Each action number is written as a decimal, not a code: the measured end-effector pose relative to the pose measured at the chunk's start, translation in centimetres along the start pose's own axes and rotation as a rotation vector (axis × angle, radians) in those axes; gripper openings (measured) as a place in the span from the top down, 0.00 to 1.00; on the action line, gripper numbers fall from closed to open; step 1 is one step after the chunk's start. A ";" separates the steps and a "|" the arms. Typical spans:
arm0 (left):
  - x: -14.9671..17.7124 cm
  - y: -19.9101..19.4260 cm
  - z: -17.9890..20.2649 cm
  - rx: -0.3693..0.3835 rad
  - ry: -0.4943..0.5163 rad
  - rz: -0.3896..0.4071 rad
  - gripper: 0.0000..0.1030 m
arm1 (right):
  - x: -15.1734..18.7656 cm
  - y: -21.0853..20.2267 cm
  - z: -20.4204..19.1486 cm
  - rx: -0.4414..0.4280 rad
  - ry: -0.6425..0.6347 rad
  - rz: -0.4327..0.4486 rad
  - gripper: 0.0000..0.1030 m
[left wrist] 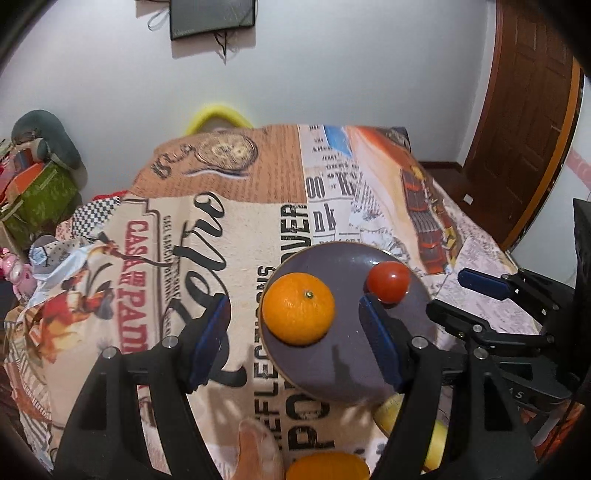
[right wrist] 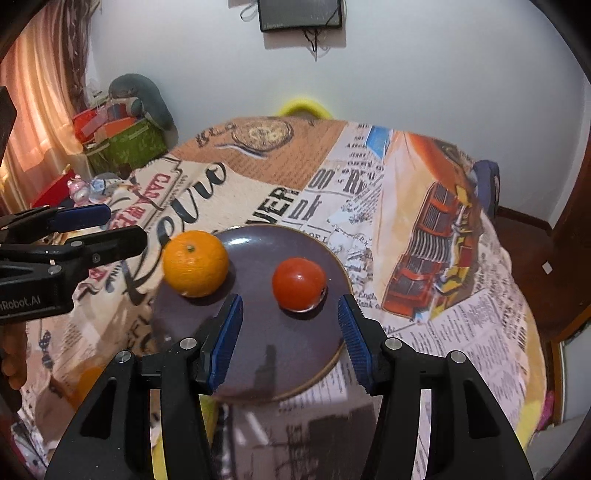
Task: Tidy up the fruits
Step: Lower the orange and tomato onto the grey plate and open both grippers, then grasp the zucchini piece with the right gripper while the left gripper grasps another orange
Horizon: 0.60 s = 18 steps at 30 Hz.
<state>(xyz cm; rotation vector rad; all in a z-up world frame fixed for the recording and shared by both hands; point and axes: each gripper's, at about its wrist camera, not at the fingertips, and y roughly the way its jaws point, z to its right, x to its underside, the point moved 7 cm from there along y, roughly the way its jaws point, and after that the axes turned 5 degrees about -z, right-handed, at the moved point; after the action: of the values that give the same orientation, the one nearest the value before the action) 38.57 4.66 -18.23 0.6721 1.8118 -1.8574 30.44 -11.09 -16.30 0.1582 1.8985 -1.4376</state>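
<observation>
Orange [left wrist: 298,308] lies between left fingers [left wrist: 210,343], tomato [right wrist: 299,283] ahead of right fingers [right wrist: 354,339], both apart.

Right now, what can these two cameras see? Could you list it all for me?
Plate: one, dark purple, on the tablecloth.
Orange: one, orange, on the plate's left edge.
Tomato: one, red, on the plate's right side.
Second orange: one, on the cloth near the camera, partly cut off.
Yellow fruit: yellow-green, below the plate, mostly hidden; count unclear.
Tablecloth: one, newspaper and truck print.
Screen: one, dark, on the wall.
Left gripper: black, blue pads, open.
Right gripper: same, open, empty.
</observation>
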 end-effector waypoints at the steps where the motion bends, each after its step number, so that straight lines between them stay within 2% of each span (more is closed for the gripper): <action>1: 0.1 -0.5 0.0 -0.001 -0.002 0.007 0.30 | 0.1 -0.5 -0.2 0.001 -0.001 0.007 0.51; 9: 2.4 -5.0 -0.5 -0.016 -0.012 0.061 0.23 | 1.6 -3.5 -1.8 0.001 -0.006 0.040 0.47; 18: 6.0 -6.5 -0.8 -0.006 -0.034 0.046 0.20 | 4.8 -3.7 -3.8 -0.011 -0.008 -0.009 0.47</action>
<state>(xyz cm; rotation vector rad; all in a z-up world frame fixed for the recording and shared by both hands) 29.87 5.76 -17.00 0.6701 1.7649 -1.8217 23.32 -10.69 -16.02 0.1382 1.9026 -1.4309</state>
